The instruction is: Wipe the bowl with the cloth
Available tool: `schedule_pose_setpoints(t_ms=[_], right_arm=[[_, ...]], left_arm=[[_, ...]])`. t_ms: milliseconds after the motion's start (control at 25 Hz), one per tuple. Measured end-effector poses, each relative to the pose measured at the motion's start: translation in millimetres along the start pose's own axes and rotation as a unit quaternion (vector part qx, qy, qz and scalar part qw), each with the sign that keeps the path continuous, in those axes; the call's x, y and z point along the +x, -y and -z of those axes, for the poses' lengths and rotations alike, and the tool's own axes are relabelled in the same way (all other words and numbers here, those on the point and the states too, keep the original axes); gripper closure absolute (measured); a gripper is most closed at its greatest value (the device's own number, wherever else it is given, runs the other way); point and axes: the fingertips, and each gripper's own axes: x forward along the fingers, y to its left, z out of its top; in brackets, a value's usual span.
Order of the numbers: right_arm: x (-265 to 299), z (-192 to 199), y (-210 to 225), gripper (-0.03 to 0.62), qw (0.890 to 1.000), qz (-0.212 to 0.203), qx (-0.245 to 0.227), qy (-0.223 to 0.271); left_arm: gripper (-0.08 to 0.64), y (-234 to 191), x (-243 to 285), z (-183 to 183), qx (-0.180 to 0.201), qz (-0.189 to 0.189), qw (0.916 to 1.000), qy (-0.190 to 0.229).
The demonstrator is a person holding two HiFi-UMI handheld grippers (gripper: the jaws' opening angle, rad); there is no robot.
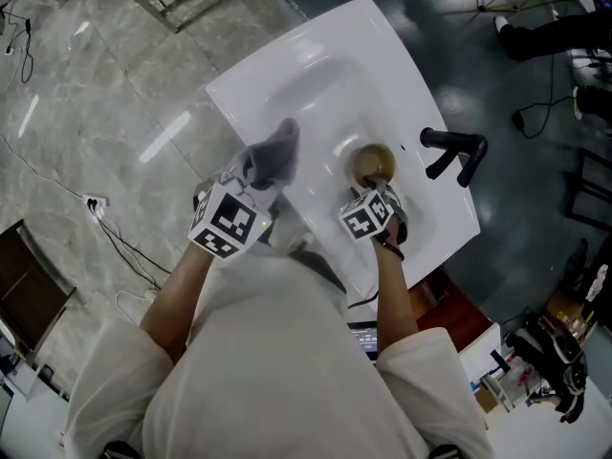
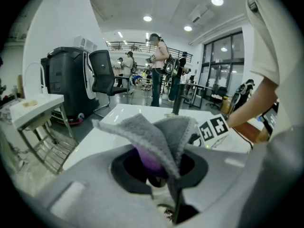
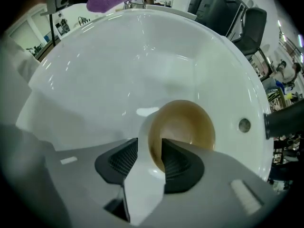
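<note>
Bowl point(image 1: 371, 163) point(image 3: 183, 127): small, round, glossy, white outside and brown-glazed inside. It is sitting mouth-up on the floor of the white glazed washbasin point(image 1: 287, 65) point(image 3: 118, 56), on the side nearer the tap.

Handling, my estimate: it is looking rigid, light enough for one claw, slick and breakable. On an equally slick curved floor it is likely to skate or rock under a sideways push from wiping. The best hold appears to be the rim wall, one pad inside and one outside, pinched firmly but without force, leaving most of the hollow facing the cloth.

Right gripper point(image 1: 380, 187) point(image 3: 149, 158) is pointing down over the bowl. Its jaws are standing wide, with the ribbed black pads straddling the near rim, one in the brown hollow and one by the white outer wall. No squeeze is showing, so I am reading it as loose around the rim, not clamped.

Grey fleecy cloth with a purple reverse point(image 1: 275, 149) point(image 2: 156, 132) is being pinched in the left gripper point(image 1: 263, 175) point(image 2: 161, 170), over the basin and apart from the bowl. It is reading as soft, limp and compliant. The free flap beyond the jaws is the part to wipe with.

Black tap point(image 1: 454, 151) point(image 3: 285, 120) is standing on the deck beyond the bowl. A small round metal fitting point(image 3: 244, 125) is showing in the basin wall between them.
</note>
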Motion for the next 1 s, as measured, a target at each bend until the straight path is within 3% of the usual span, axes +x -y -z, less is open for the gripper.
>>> schedule_pose_setpoints(t_ms=[320, 480, 760, 1000], right_arm=[[24, 9, 5, 0.437, 0.997, -0.007, -0.058, -0.058], [23, 12, 5, 0.554, 0.996, 0.001, -0.064, -0.059], [17, 17, 4, 0.555, 0.997, -0.005, -0.067, -0.048], [-5, 21, 1, 0.577, 1.000, -0.003, -0.023, -0.006]], left_arm=[[0.486, -11, 2, 3, -0.002, -0.002, 1.0000, -0.004], [0.486, -6, 5, 3, 0.006, 0.003, 0.9999, -0.008], [0.486, 12, 8, -13, 0.028, -0.006, 0.9996, -0.008], [0.486, 45, 0, -26, 0.043, -0.014, 0.9990, -0.005]])
